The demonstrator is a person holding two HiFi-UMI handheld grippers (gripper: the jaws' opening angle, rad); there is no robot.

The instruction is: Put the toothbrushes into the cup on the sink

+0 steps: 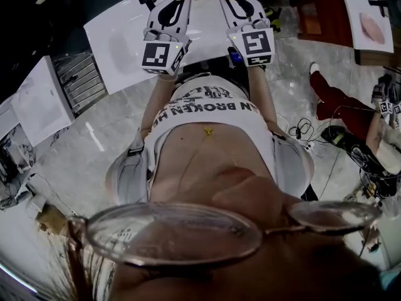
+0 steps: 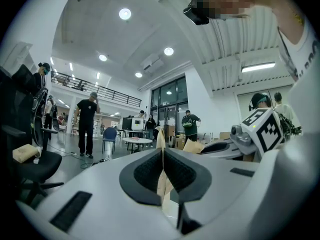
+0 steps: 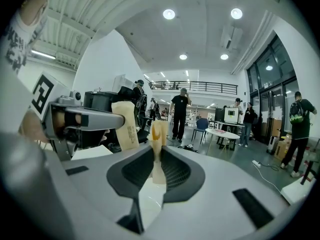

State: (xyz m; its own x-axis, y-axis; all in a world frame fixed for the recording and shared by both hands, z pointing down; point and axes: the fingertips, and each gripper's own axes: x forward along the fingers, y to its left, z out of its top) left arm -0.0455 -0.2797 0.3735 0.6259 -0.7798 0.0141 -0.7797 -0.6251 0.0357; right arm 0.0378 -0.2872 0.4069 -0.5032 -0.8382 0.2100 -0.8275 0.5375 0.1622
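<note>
- Claws?
- The left claw (image 2: 162, 169) and the right claw (image 3: 156, 166) are each clamped tight on a toothbrush.
- How do they look?
- Flat, tan paper packs. The left toothbrush (image 2: 161, 140) and the right toothbrush (image 3: 159, 133) both stand straight up, long way top to bottom.
- Where?
- Side by side, near the white sink (image 1: 119, 39).

The left gripper (image 2: 162, 154) and right gripper (image 3: 159, 149) are pale grey with black ribbed pads (image 2: 146, 171); the paper packet (image 2: 161, 138) in each is tan; their cubes (image 1: 161, 55) bear black-and-white square markers; the sink (image 1: 119, 36) is white; the floor (image 1: 113, 130) is grey, marbled.
</note>
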